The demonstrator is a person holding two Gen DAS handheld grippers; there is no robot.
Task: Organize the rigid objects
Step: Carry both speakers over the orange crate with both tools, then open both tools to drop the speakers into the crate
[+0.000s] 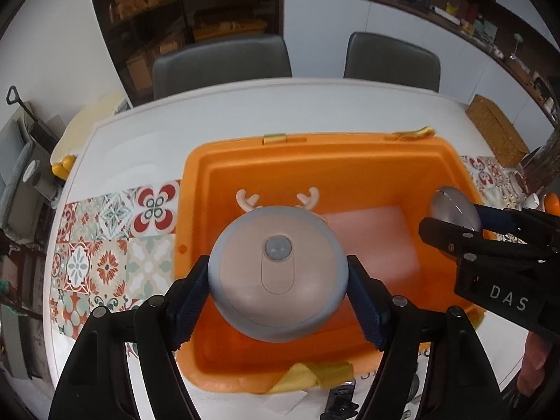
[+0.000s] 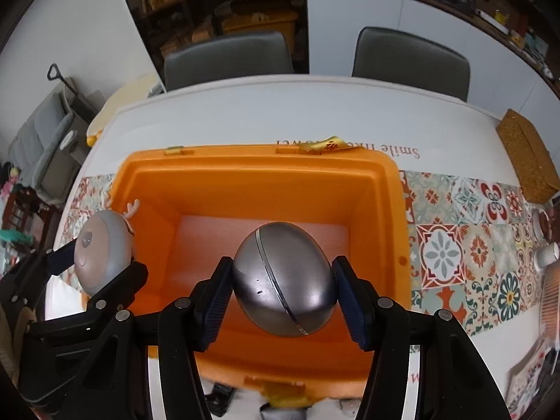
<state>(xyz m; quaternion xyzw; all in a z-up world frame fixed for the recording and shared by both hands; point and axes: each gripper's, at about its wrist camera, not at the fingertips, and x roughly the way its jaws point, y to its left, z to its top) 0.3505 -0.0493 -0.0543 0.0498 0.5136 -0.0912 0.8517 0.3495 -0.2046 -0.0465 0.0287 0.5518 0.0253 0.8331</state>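
The left gripper (image 1: 278,301) is pinching a round grey-rimmed beige night light with small antlers (image 1: 278,273) between its dark blue ribbed pads (image 1: 190,301), holding it above the near left part of the open orange plastic storage bin (image 1: 315,161). The right gripper (image 2: 281,290) is squeezing a smooth silver egg-shaped metal object (image 2: 283,280) between its own pads (image 2: 213,306), and that object is hanging over the middle of the same bin, above its pale pink floor (image 2: 196,245). In the right wrist view the night light is showing at the bin's left rim, with the left gripper's black frame reaching in from the lower left. The bin is sitting on a white table (image 1: 210,119) partly covered by a colourful tile-patterned runner (image 2: 465,245), which is passing under the bin on both sides. Yellow strap ends (image 1: 315,374) are lying over the bin's near rim and at its far right corner. A woven tan box (image 2: 528,157) is resting near the table's far right edge, well apart from the bin. Two grey chairs (image 1: 224,63) are standing behind the table, in front of dark cluttered shelving (image 1: 182,10).
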